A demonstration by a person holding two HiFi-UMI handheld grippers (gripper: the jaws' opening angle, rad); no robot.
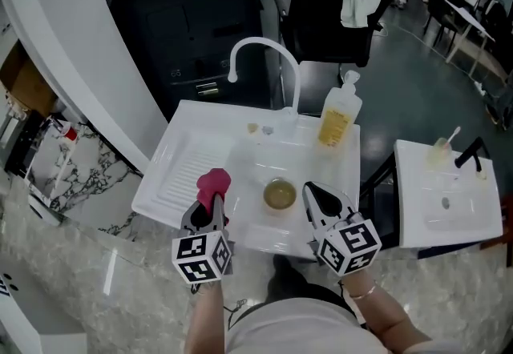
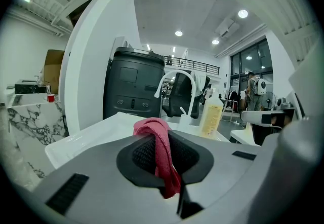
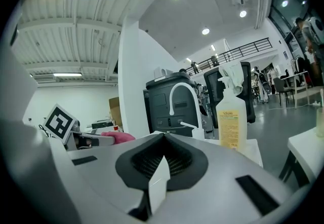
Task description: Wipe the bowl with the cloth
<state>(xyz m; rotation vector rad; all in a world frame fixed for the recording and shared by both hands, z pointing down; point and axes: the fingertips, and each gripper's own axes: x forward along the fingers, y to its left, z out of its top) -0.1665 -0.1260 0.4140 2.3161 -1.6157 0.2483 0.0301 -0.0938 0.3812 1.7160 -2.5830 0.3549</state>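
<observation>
A red cloth (image 1: pixel 213 183) bunches up from my left gripper (image 1: pixel 215 202), which is shut on it above the sink's draining board. In the left gripper view the cloth (image 2: pixel 159 152) hangs pinched between the dark pads. A small tan bowl (image 1: pixel 279 195) sits upright in the white sink basin (image 1: pixel 248 164), between the two grippers. My right gripper (image 1: pixel 311 191) hovers just right of the bowl, apart from it. In the right gripper view its jaws (image 3: pixel 161 154) are shut, with only a pale sliver at their seam and no object gripped.
A white curved faucet (image 1: pixel 260 48) rises behind the basin, and a yellow soap bottle (image 1: pixel 338 116) stands at the back right corner. A second small white sink unit (image 1: pixel 445 192) is to the right. A black bin (image 1: pixel 200 16) and a chair (image 1: pixel 337 16) stand behind.
</observation>
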